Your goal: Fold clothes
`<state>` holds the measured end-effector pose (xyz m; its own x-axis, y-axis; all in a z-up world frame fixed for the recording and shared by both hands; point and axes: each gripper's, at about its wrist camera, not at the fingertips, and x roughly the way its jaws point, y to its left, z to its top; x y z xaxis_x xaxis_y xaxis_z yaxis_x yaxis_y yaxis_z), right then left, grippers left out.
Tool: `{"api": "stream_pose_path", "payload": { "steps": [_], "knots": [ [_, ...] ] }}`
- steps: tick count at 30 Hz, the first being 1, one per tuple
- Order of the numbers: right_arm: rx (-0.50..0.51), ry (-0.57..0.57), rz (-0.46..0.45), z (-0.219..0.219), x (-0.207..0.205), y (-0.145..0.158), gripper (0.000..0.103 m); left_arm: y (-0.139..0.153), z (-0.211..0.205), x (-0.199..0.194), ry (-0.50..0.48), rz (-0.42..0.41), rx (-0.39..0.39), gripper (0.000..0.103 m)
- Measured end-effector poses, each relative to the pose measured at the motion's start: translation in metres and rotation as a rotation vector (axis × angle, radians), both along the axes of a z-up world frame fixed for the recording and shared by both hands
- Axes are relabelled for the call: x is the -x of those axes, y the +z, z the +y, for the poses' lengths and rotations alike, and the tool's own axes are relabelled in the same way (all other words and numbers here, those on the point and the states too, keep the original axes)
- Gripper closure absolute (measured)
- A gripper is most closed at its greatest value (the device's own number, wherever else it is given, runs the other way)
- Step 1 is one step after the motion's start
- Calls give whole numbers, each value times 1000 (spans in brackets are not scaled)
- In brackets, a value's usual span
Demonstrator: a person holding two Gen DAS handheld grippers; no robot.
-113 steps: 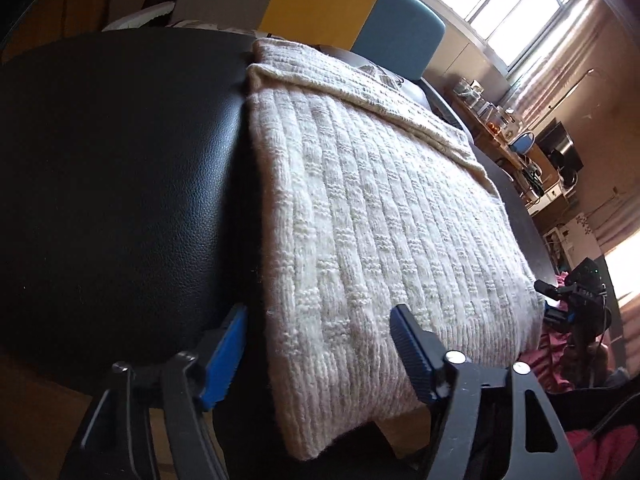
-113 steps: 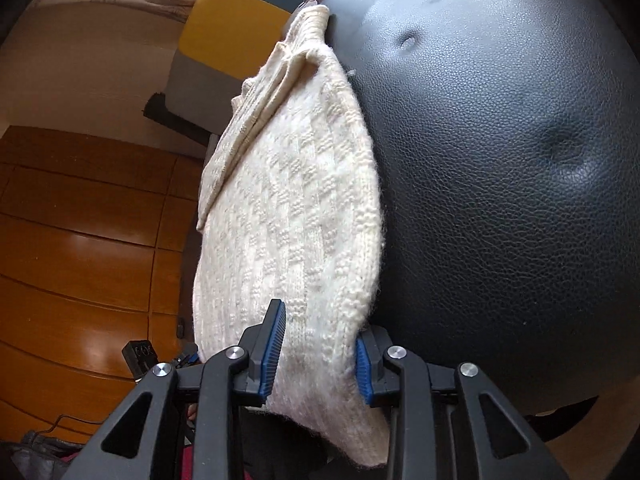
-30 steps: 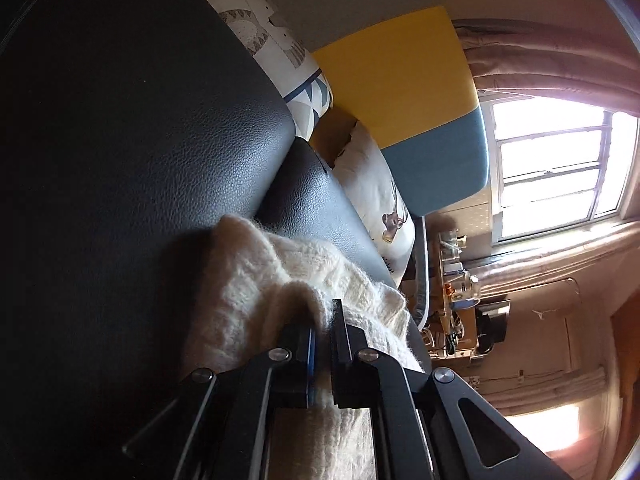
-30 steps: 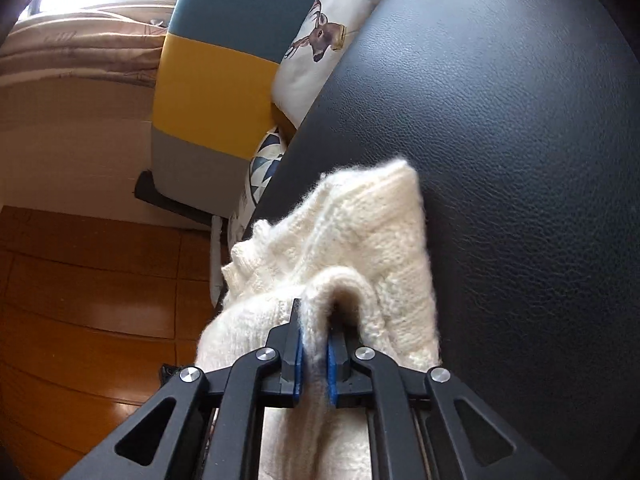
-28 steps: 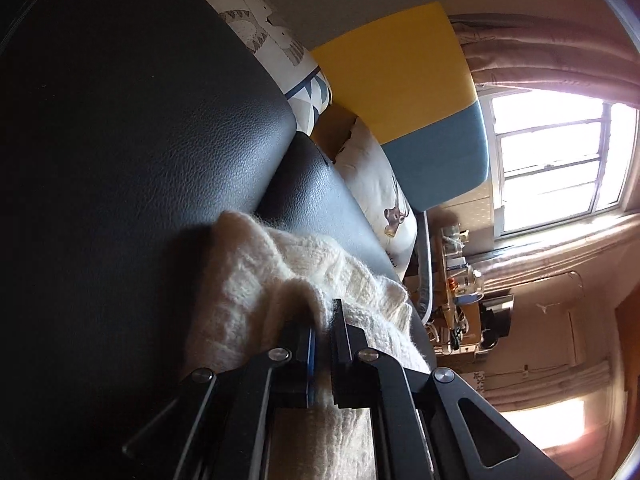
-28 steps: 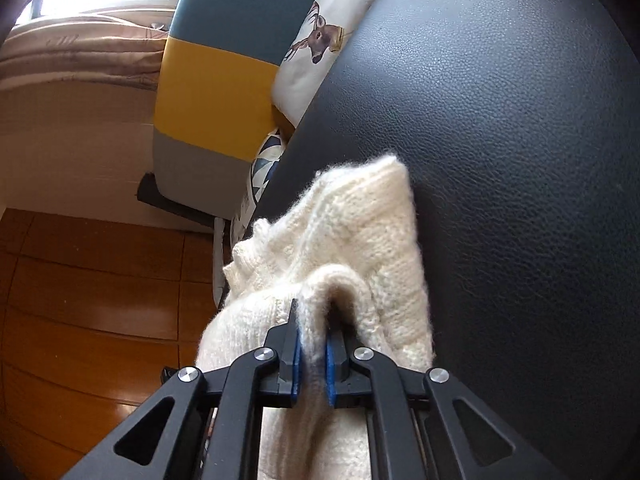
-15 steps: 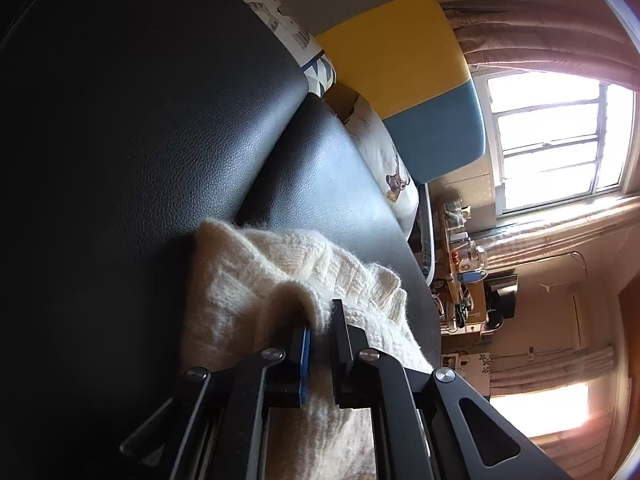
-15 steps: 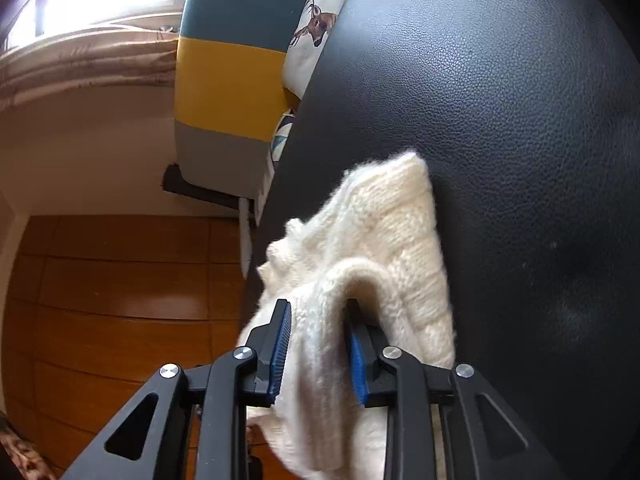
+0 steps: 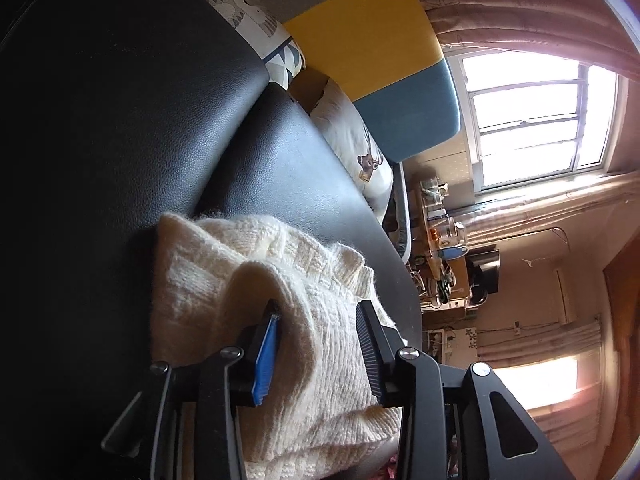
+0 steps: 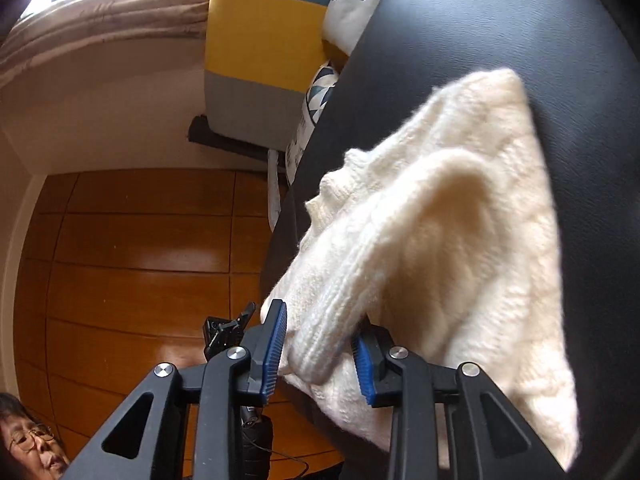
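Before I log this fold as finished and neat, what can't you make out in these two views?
- Near end of the cream sweater: left wrist view, hidden behind the left gripper and cut by the bottom edge.
- Sweater's underside on the black cushion: right wrist view, covered by its own folded layers.
- Shelf clutter: left wrist view, too small.

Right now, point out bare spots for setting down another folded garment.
Bare black leather surface lies beside the folded cream sweater, and beyond it toward the patterned cushions. Crowded: the near edge, where both hand-held grippers straddle the sweater.
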<state>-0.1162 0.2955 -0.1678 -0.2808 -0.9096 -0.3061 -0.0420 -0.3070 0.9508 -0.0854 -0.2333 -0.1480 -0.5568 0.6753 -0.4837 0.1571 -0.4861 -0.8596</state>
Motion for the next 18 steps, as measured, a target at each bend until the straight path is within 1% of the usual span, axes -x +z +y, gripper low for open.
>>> {"api": "stream_pose_path", "payload": {
  "steps": [2,4,7,10,12,13,14,15,17,18],
  "knots": [
    [14,-12,13,-2,8,4,70,-2,-3,8,1,-7,-57,66],
    [22,-37,28,3,19,6,70,-2,-8,18,19,-1,-79,66],
    [31,-78,45,8,35,9,70,-7,-15,40,40,-27,-111,65],
    [16,-144,16,2,59,5,70,-22,-20,62,91,-85,-151,65],
    [25,-204,-20,11,65,-4,70,-36,-24,71,135,-137,-229,65],
    [26,-235,-39,15,67,-8,70,-41,-26,74,153,-148,-274,65],
    [26,-262,-51,18,69,-11,70,-42,-29,74,177,-152,-294,65],
    [28,-286,-62,20,71,-14,70,-42,-31,74,201,-147,-287,65],
    [33,-299,-59,20,72,-15,70,-39,-37,70,224,-130,-273,62],
    [30,-300,-50,20,71,-13,70,-36,-40,65,232,-126,-253,59]
  ]
}}
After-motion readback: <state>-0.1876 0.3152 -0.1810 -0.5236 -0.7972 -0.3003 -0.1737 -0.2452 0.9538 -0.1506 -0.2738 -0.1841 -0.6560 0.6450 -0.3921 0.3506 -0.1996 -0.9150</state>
